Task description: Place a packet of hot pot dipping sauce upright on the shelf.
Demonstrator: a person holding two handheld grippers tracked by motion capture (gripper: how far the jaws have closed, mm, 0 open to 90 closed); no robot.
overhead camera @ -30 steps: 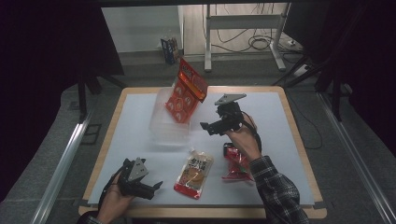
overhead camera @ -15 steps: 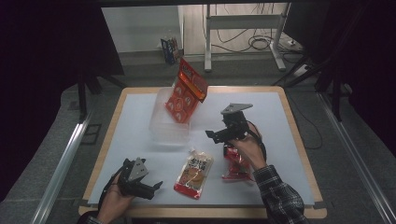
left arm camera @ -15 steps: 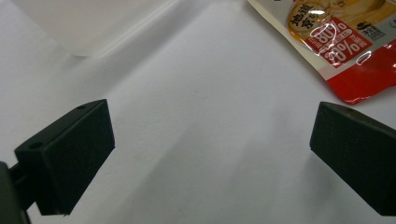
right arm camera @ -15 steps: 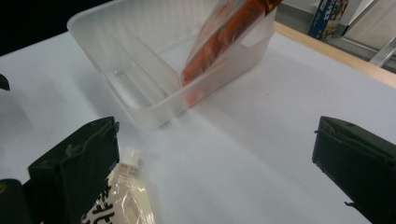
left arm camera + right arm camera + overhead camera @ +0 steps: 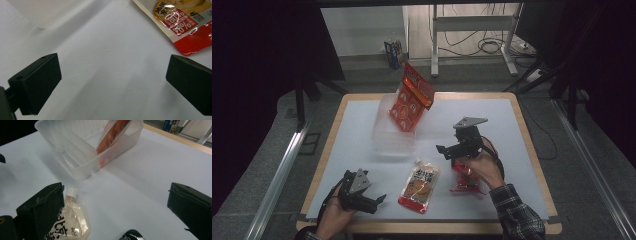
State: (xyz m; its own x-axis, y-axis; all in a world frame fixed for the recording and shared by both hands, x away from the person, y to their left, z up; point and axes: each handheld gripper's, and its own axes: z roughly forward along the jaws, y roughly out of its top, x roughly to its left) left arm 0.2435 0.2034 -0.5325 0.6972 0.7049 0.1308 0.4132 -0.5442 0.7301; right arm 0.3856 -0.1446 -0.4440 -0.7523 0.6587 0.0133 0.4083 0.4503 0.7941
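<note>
right hand-held gripper (image 5: 451, 150) agape above small red foil pouch (image 5: 465, 180) near counter's (image 5: 512, 125) front-right edge | soft, light, slippery; pinch sealed edge | left hand-held gripper (image 5: 374, 201) open, idle

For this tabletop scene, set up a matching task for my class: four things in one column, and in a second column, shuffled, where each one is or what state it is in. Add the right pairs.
Things:
1. orange snack bag
2. spouted pouch
3. left gripper
4. red packet

Places or states:
A. lying flat on the white mat between the two hands
B. open, near the table's front left edge
C. standing tilted in the clear plastic tub
D. on the mat just under the right hand

Pairs: 1-C, 2-A, 3-B, 4-D
</note>
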